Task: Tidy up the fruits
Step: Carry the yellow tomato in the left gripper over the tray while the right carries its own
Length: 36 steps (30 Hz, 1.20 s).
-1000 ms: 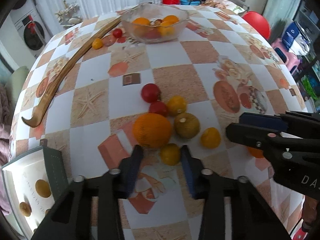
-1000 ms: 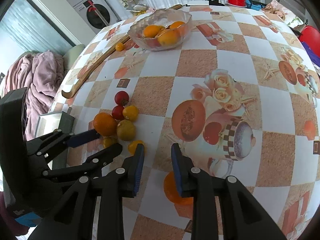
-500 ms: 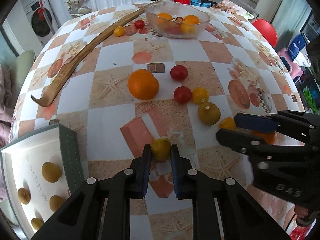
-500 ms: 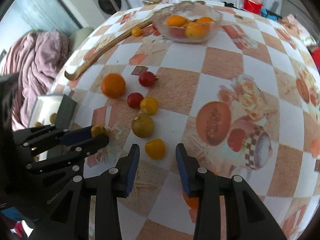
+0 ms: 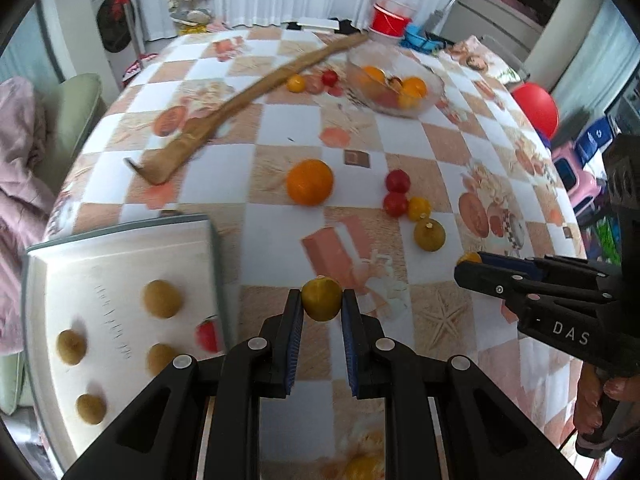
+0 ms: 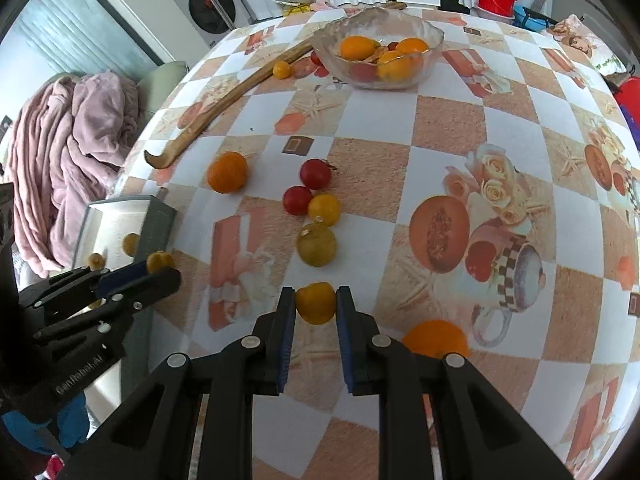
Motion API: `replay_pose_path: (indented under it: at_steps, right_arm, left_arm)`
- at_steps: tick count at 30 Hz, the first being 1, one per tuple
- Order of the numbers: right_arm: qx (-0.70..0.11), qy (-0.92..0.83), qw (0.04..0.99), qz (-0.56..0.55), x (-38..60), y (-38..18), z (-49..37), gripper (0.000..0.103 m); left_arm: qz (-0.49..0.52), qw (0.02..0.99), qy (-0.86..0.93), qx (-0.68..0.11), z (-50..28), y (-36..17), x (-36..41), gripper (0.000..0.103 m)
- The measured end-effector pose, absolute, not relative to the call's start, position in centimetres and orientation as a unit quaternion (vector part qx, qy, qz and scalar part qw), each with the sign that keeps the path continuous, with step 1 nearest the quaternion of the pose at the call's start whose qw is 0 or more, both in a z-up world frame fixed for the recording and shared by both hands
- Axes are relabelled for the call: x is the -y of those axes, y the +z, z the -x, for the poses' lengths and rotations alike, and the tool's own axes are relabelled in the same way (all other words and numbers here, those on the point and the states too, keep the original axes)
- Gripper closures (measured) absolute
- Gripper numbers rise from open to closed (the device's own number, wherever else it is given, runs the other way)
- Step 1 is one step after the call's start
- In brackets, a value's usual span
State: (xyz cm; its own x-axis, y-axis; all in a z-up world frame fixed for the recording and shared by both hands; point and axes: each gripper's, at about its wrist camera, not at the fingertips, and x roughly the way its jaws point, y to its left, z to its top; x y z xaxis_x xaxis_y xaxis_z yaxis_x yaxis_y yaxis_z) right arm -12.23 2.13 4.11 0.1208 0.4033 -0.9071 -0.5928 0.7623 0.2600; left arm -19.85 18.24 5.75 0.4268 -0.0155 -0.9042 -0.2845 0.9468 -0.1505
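My left gripper (image 5: 321, 305) is shut on a small yellow-green fruit (image 5: 321, 298), held above the table beside the white box (image 5: 120, 256) with several brownish fruits inside. My right gripper (image 6: 316, 307) is shut on a small yellow-orange fruit (image 6: 316, 303) low over the table. Loose on the table lie an orange (image 5: 310, 182), two red tomatoes (image 5: 397, 181), a yellow tomato (image 5: 419, 208) and a greenish-yellow fruit (image 5: 429, 234). The glass bowl (image 6: 378, 50) at the back holds oranges and other fruit.
A long curved wooden piece (image 5: 240, 100) lies across the back left of the table. A small yellow fruit (image 5: 296, 83) and a red one (image 5: 329, 77) sit near the bowl. Another orange (image 6: 434, 340) lies by my right gripper. A pink blanket (image 6: 64, 152) hangs left of the table.
My left gripper has lifted its yellow-green fruit and moved left toward the white box. My right gripper has closed on the yellow-orange fruit that lay between its open fingers.
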Motion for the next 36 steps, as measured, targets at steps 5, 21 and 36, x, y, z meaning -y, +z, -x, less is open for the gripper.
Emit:
replay_pose_path:
  at_steps: [5, 21, 36]
  right_arm:
    - [-0.571, 0.346, 0.74, 0.082, -3.2, 5.1, 13.4, 0.081]
    - [-0.578, 0.424, 0.689, 0.105, -12.0, 5.7, 20.6, 0.081]
    - [-0.617, 0.441, 0.629, 0.171, -20.1, 1.3, 24.9, 0.081]
  left_arm:
    - [0.148, 0.835, 0.097, -0.52, 22.4, 6.9, -19.8, 0.083]
    - [0.174, 0.805, 0.157, -0.545, 31.9, 5.6, -23.9, 0.083]
    - [0.18, 0.777, 0.172, -0.579, 35.4, 2.3, -24.1, 0.083]
